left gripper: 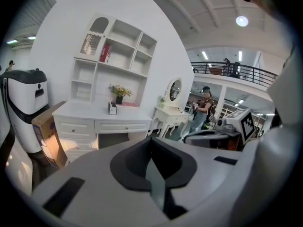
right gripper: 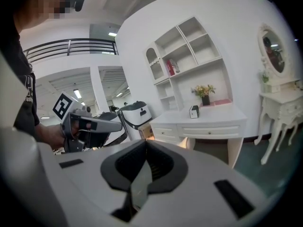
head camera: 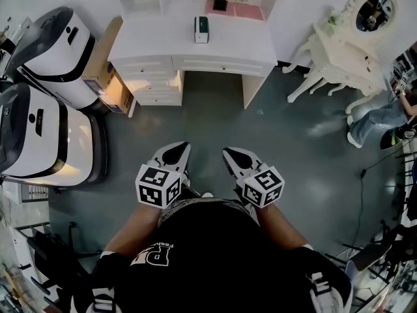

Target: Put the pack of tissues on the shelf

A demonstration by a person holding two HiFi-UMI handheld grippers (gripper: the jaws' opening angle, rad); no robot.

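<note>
Standing well apart from the white surface [head camera: 238, 43], the person holds the left gripper [head camera: 176, 150] and right gripper [head camera: 233, 155] with fingers closed, empty. The pack of tissues [head camera: 201, 29] sits on the surface below the shelf [left gripper: 119, 50]; every step remains.

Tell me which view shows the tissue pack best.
Head view: the tissue pack sits on the white desk, seen clearly from above. Both gripper views show it smaller, side-on, near the flower pot.
</note>
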